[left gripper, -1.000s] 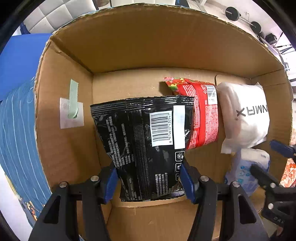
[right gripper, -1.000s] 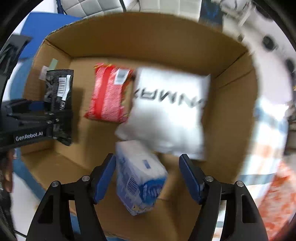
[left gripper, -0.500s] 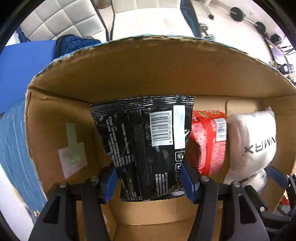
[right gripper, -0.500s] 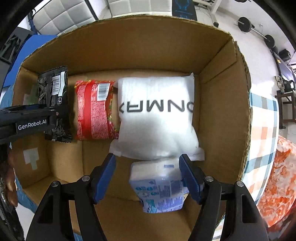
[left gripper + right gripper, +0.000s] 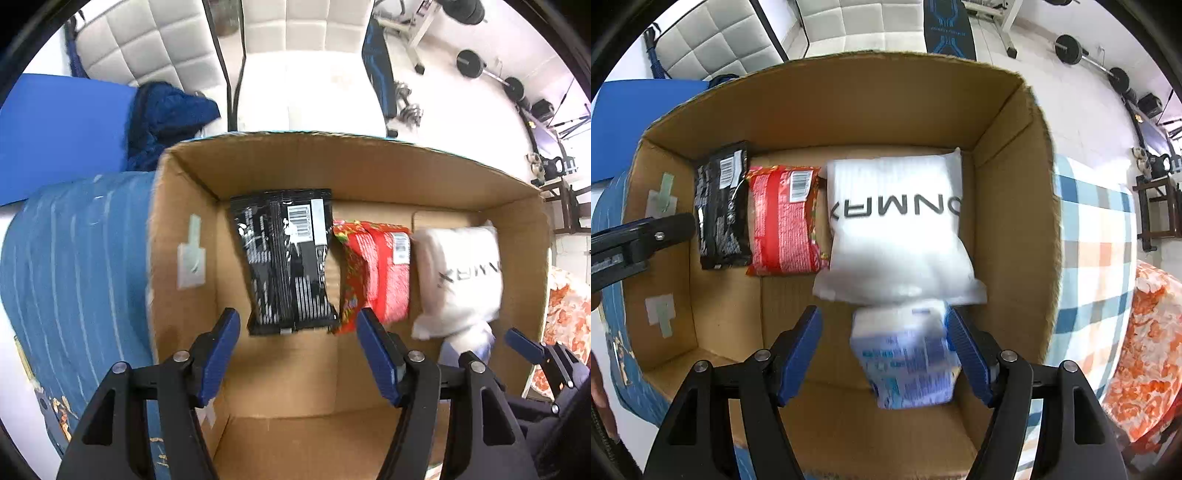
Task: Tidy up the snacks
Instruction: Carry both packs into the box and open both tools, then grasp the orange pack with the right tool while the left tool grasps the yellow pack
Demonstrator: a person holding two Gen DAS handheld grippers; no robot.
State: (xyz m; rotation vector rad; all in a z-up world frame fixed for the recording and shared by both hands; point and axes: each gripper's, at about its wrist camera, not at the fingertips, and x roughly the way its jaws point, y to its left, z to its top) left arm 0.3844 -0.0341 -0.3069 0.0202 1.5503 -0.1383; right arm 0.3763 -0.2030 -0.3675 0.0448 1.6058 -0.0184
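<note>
1. Holding my left gripper point(image 5: 297, 349) spread wide with nothing between its fingers, I see the black snack bag point(image 5: 286, 262) lying just ahead of it on the floor of the cardboard box point(image 5: 351, 166).
2. Right of that bag lies the red snack pack point(image 5: 376, 273), touching it, then the white pouch point(image 5: 461, 277).
3. My right gripper point(image 5: 884, 347) is also spread, straddling the blue-and-white packet point(image 5: 905, 363); its right finger point(image 5: 967, 358) touches or nearly touches the packet, the left stands clear.

Cardboard box point(image 5: 1008, 122) holding four packs: black snack bag point(image 5: 720, 206) lying leftmost, red snack bag point(image 5: 783, 221) beside it, white pouch point(image 5: 897, 229) right, tissue pack point(image 5: 905, 362) sitting before pouch.
</note>
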